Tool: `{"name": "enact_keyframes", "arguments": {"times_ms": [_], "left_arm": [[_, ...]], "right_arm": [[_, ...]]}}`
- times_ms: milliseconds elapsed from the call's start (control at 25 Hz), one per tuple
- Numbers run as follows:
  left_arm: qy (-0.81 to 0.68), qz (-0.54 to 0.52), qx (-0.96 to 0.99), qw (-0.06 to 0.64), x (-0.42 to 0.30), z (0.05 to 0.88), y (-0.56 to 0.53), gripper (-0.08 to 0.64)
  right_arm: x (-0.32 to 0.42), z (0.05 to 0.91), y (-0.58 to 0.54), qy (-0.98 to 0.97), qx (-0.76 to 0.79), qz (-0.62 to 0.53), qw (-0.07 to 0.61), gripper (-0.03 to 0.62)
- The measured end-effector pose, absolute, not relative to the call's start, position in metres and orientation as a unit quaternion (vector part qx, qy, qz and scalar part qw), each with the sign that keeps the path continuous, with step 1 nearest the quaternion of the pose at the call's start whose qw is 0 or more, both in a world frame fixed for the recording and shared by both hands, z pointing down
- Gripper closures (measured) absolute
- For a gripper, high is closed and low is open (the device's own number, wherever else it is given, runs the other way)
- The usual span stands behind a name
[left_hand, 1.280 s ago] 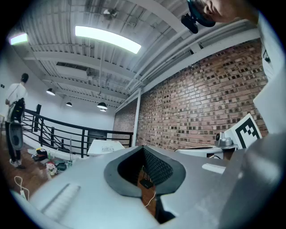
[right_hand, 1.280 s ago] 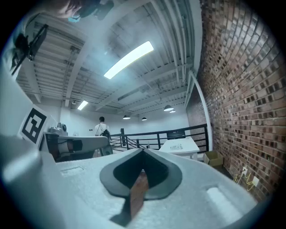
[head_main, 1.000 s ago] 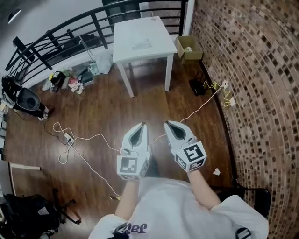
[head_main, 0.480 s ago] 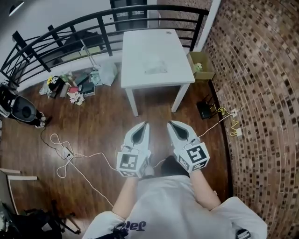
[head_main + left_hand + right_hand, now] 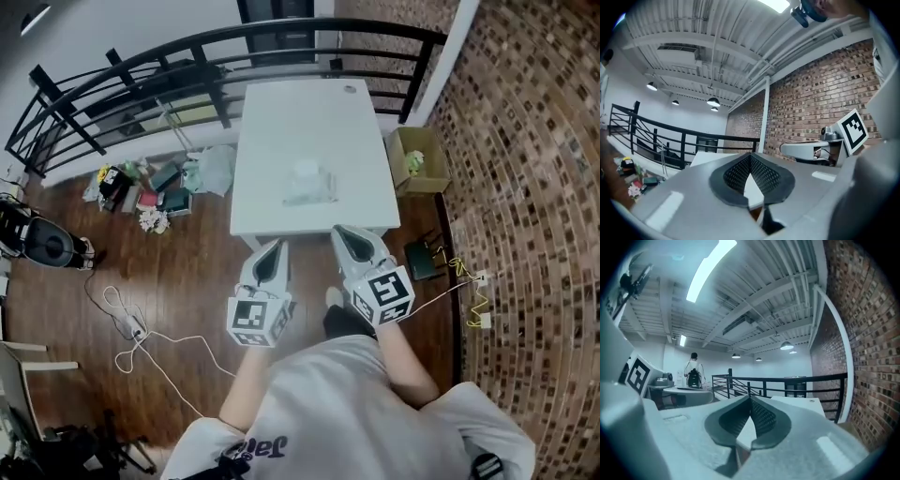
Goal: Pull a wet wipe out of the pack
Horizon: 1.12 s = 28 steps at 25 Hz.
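The wet wipe pack (image 5: 307,182), pale and partly see-through, lies near the middle of the white table (image 5: 272,141). Both grippers hang side by side over the table's near edge, short of the pack. My left gripper (image 5: 278,245) is shut, its tips meeting with nothing between them, as the left gripper view (image 5: 751,154) also shows. My right gripper (image 5: 339,231) is shut and empty too, its tips together in the right gripper view (image 5: 750,397). The pack is hidden behind the jaws in both gripper views; only the tabletop (image 5: 799,404) shows there.
A black railing (image 5: 141,80) runs behind the table. A brick wall (image 5: 525,187) stands at the right, with a cardboard box (image 5: 417,159) and a black device (image 5: 427,261) at its foot. Clutter (image 5: 150,183) and cables (image 5: 131,328) lie on the wooden floor at left. A person (image 5: 693,371) stands far off.
The person has walked up to the table: it was a few steps ahead and now sits right under the gripper tips. Both grippers stay shut and side by side.
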<state>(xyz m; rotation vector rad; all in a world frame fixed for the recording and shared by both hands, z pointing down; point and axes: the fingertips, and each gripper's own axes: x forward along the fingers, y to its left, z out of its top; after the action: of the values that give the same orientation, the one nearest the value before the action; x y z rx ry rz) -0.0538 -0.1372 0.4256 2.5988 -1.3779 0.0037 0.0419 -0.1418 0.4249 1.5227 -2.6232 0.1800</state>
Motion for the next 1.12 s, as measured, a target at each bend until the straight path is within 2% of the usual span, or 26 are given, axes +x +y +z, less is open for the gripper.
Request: {"name": "enact_keyframes", "arguments": {"times_ms": [200, 400, 800, 880, 1120], "left_arm": [[-0.502, 0.009, 0.862, 0.075, -0.013, 0.421, -0.226, 0.545], [-0.525, 0.040, 0.845, 0.093, -0.005, 0.455, -0.276, 0.545], [-0.495, 0.076, 0.854, 0.141, -0.012, 0.516, -0.342, 0.545], [-0.494, 0.080, 0.853, 0.150, -0.017, 0.525, -0.352, 0.545], [-0.486, 0.098, 0.848, 0.188, -0.025, 0.556, -0.370, 0.545]], "right_arm": [[0.093, 0.439, -0.240, -0.878, 0.468, 0.062, 0.073, 0.603], [0.111, 0.479, -0.297, -0.886, 0.440, 0.091, 0.115, 0.603], [0.083, 0.544, -0.356, -0.904, 0.363, 0.098, 0.204, 0.603], [0.068, 0.560, -0.364, -0.910, 0.327, 0.094, 0.236, 0.548], [0.039, 0.619, -0.389, -0.904, 0.249, 0.054, 0.343, 0.525]]}}
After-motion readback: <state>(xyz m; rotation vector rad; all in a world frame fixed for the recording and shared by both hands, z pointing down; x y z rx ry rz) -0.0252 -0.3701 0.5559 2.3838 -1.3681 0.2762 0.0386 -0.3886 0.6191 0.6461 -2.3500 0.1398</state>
